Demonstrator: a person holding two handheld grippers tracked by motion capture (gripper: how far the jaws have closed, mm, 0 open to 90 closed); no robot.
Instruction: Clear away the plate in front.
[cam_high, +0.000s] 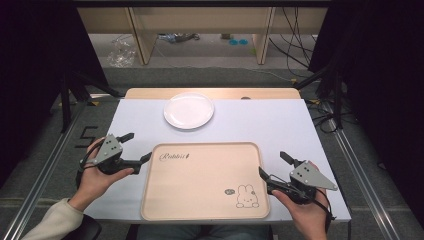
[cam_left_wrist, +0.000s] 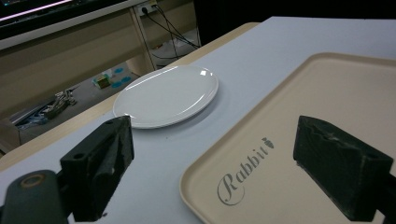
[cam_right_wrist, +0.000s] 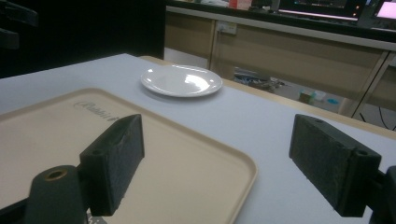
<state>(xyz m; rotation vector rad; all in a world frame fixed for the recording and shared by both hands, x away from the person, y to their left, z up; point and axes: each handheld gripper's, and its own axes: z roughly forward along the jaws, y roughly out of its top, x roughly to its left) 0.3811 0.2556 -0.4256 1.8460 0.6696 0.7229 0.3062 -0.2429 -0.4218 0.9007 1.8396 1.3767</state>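
Note:
A beige tray (cam_high: 200, 150) with a "Rabbit" script and a small rabbit drawing lies at the table's front middle; nothing rests on it. Beyond it sits a round white plate (cam_high: 189, 110), bare. My left gripper (cam_high: 137, 147) hovers just off the tray's left edge, open, jaws empty. My right gripper (cam_high: 274, 165) sits at the tray's right edge, open and empty. The left gripper view looks past the tray's corner (cam_left_wrist: 261, 154) toward the plate (cam_left_wrist: 168, 95). In the right gripper view the tray (cam_right_wrist: 187, 149) runs under the left jaw, with the plate (cam_right_wrist: 182, 80) farther off.
The white tabletop (cam_high: 265, 122) has bare room on both sides of the plate. A wooden strip (cam_high: 150, 93) borders its far edge. Dark drapes and stand legs flank the table, and cables lie on the floor behind.

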